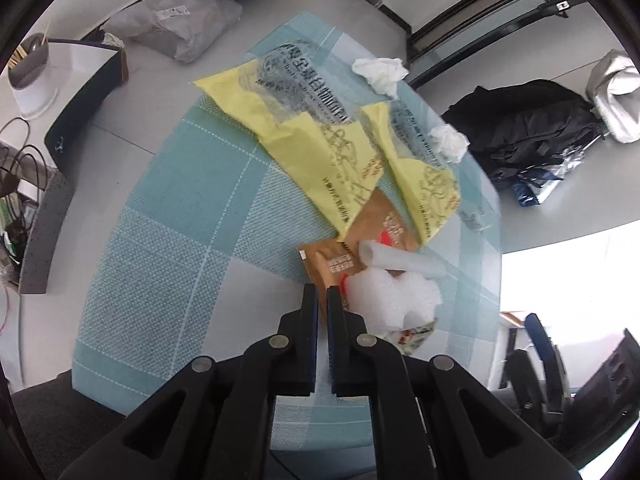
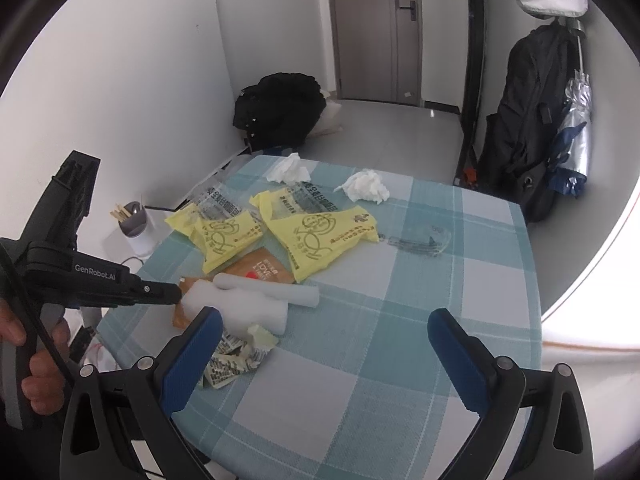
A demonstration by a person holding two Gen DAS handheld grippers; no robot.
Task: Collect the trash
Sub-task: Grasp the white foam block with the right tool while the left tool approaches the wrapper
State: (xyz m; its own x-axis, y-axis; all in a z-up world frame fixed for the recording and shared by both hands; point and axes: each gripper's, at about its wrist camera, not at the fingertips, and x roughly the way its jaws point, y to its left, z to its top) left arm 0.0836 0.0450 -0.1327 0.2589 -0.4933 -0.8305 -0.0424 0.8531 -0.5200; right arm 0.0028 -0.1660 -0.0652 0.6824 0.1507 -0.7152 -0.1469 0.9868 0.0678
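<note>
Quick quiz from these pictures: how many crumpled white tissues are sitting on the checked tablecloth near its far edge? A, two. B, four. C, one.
A: the right wrist view shows two crumpled white tissues, one nearer the wall and another to its right, both beyond the yellow bags.

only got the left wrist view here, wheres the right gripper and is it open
Observer: The right gripper is wide open and holds nothing, over the near part of the checked tablecloth.
Operator: anything close to it
Observer: A crumpled printed wrapper lies just beside its left finger, in front of the white foam block.
Operator: how does my left gripper sit from that side
Observer: The left gripper comes in low from the table's left side, its tip right at the foam block's edge.
</note>
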